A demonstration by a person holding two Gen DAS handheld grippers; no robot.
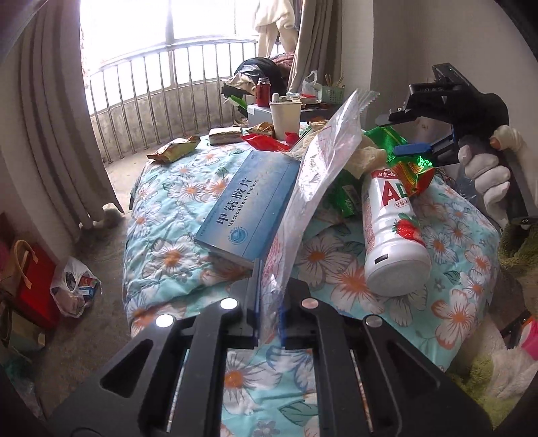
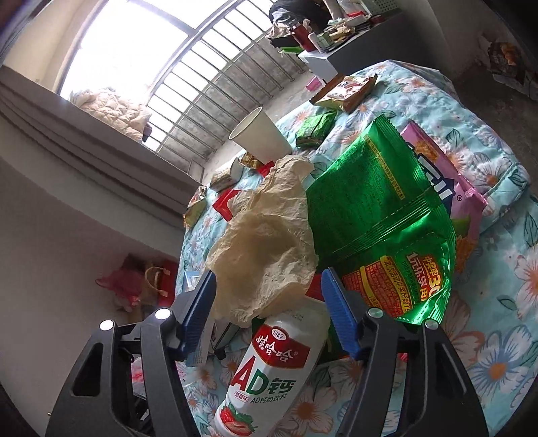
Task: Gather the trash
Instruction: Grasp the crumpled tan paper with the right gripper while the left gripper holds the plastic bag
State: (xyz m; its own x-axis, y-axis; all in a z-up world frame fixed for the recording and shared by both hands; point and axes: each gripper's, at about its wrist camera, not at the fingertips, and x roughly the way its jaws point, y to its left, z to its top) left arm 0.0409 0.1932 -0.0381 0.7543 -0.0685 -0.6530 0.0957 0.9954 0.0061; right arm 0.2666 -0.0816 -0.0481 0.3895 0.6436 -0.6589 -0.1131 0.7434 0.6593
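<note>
Light source: daylight through the window, behind the railing.
Glare: panes blown out to white in both views; detail beside the window is washed out.
Highlights: bright sheen on the green foil bag, well below the window.
Shadows: soft and faint on the floral quilt below the window.
Distortion: strong fisheye; the railing bows, dark vignette at the corners.
Sharpness: mostly crisp centre, softer toward the edges.

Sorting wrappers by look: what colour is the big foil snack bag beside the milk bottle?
Shiny green foil snack bag, red-and-yellow print at one end; clearest in the right wrist view.
</note>
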